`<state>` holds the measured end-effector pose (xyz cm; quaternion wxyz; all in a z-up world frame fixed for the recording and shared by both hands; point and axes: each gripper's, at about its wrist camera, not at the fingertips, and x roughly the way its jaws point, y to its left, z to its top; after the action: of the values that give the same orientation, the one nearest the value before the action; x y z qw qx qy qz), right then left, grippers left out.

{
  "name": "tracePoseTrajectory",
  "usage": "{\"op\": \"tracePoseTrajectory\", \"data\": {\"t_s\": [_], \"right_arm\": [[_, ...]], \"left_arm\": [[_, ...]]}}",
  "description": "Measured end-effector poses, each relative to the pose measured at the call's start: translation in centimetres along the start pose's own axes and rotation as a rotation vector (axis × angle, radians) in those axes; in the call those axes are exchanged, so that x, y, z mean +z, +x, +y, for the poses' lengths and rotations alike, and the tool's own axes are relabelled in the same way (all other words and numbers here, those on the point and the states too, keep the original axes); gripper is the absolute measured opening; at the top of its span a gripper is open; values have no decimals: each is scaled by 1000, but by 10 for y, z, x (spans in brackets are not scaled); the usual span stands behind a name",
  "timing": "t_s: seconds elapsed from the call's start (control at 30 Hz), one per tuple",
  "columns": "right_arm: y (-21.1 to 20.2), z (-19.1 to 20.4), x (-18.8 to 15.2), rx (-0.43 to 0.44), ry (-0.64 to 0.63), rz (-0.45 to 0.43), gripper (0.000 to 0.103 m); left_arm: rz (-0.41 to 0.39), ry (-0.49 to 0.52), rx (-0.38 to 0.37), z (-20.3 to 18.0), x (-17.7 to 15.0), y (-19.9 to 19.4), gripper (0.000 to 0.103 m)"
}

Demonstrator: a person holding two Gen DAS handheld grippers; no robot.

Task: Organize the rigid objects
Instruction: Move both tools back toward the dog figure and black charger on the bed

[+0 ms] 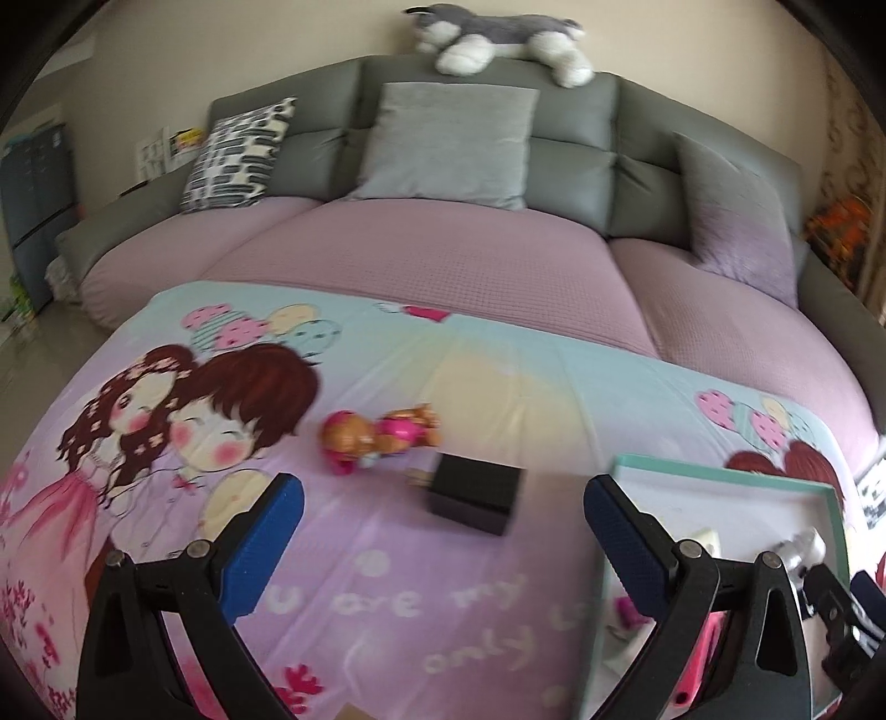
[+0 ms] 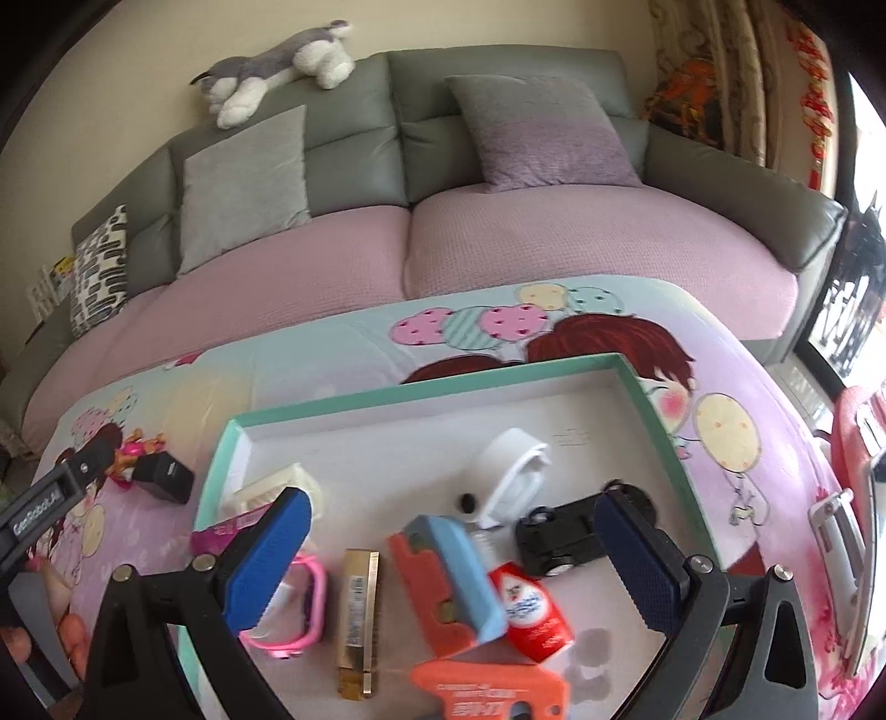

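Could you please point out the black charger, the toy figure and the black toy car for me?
black charger (image 1: 475,493), left wrist view, top face.
toy figure (image 1: 382,435), left wrist view, its middle.
black toy car (image 2: 570,534), right wrist view, roof.

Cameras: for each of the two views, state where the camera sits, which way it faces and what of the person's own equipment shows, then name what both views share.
Left wrist: sits on the left gripper, angled down over the cartoon cloth toward the black charger and doll; its open blue pads frame the view.
Right wrist: sits on the right gripper, angled down into the teal tray; its open pads show, and the left gripper's finger at the left edge.
Shared: charger, doll, tray, sofa, plush dog.
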<state>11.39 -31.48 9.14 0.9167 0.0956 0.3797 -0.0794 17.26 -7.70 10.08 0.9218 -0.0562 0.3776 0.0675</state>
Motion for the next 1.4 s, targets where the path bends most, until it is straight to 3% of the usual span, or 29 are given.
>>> {"op": "tracePoseTrajectory", "data": {"t_s": [0.23,0.57,0.9,1.4], "right_arm": [[-1,49,-3,96,-75,-4,103],[8,104,-11,194,-156,19,103],[20,134,-18,186,-194,50,103],[40,159,-36,136,-276,109,103]], "left_arm": [[10,-99,73,40,2,3,101],[37,-176,120,74,4,11,101],[51,-208,148,98,13,29,101],[107,-255,81,139,2,57,101]]}}
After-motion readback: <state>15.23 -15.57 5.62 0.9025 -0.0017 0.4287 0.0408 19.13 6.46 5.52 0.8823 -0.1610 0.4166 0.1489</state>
